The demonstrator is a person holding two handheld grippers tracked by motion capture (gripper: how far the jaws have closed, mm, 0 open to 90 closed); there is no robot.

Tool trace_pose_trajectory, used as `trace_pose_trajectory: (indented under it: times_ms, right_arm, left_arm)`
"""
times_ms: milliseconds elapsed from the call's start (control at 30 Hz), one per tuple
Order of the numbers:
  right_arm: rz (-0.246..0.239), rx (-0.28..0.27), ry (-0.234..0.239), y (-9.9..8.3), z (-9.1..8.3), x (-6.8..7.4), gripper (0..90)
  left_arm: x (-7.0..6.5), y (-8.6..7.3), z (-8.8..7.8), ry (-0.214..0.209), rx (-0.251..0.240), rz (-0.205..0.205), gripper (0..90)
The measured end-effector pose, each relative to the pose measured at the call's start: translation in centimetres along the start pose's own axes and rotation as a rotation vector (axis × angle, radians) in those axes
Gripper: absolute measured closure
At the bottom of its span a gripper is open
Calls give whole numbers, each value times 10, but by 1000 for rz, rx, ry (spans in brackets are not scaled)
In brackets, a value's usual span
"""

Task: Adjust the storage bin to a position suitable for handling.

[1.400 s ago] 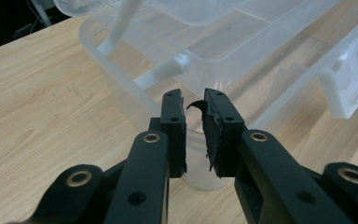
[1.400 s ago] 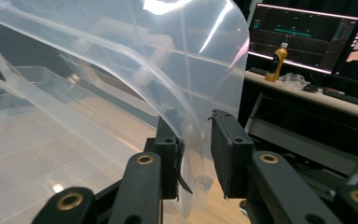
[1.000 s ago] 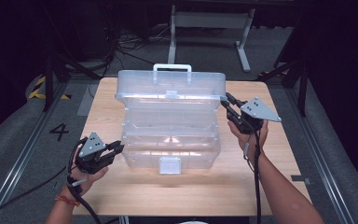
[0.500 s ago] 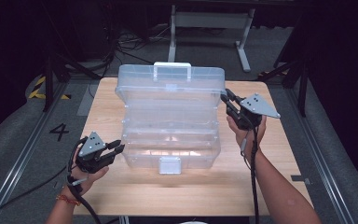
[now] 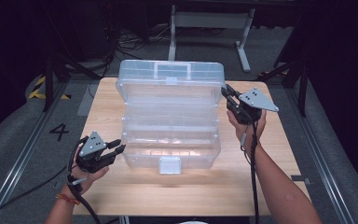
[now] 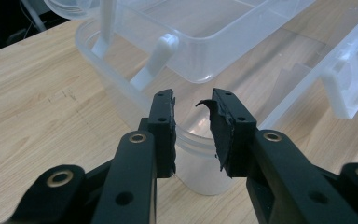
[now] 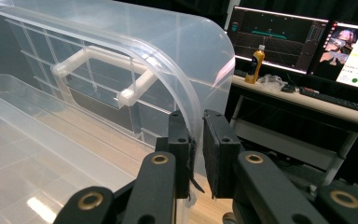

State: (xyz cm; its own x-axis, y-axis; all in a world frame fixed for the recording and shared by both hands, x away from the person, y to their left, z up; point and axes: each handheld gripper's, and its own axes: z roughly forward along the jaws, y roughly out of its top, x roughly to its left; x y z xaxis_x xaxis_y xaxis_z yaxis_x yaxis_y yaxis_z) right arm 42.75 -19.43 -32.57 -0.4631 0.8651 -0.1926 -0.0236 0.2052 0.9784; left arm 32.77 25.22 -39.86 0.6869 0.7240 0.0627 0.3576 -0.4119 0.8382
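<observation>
clear plastic box [image 5: 170,112] w/ white latches [image 6: 156,60] + white front clasp [image 5: 169,164]. pale wood table [image 5: 270,182], fine grain. both grippers black: left gripper [image 5: 114,150], right gripper [image 5: 227,94], grey plates on top, brass-coloured screws. yellow bottle [image 7: 256,64].

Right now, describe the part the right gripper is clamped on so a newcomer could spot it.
On the wooden table stands a clear plastic organizer box, opened in stepped tiers. Its top tier is the raised lid at the far side. The right gripper pinches the lid's rounded right rim; this tier alone carries the handle.
</observation>
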Motion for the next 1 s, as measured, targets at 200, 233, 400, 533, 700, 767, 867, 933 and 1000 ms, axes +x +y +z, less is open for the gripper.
trace_pose_trajectory:
  times_ms: [200,233,400,533,700,767,867,933,1000]
  right_arm:
    - [7,14,2,4,5,-3,829]
    - [9,14,2,4,6,-4,831]
    - [12,22,6,6,9,-7,834]
    - [4,32,6,8,12,-9,834]
    - [8,40,17,9,16,-13,834]
    - [8,43,20,10,17,-14,835]
    - [10,51,23,11,18,-15,835]
    - [10,54,23,12,20,-16,835]
    - [14,55,26,12,21,-16,836]
  left_arm:
    - [-1,0,-3,-2,1,11,702]
    - [-2,0,-4,-1,2,24,703]
    - [-2,-2,-15,8,7,41,684]
    - [-2,-9,-22,16,4,31,659]
    - [1,-24,-22,49,43,-7,491]
    - [5,-32,-19,70,68,-24,433]
    - [9,-41,-15,91,106,-44,369]
    - [11,-46,-12,93,125,-55,346]
    - [12,-50,-10,90,138,-58,340]
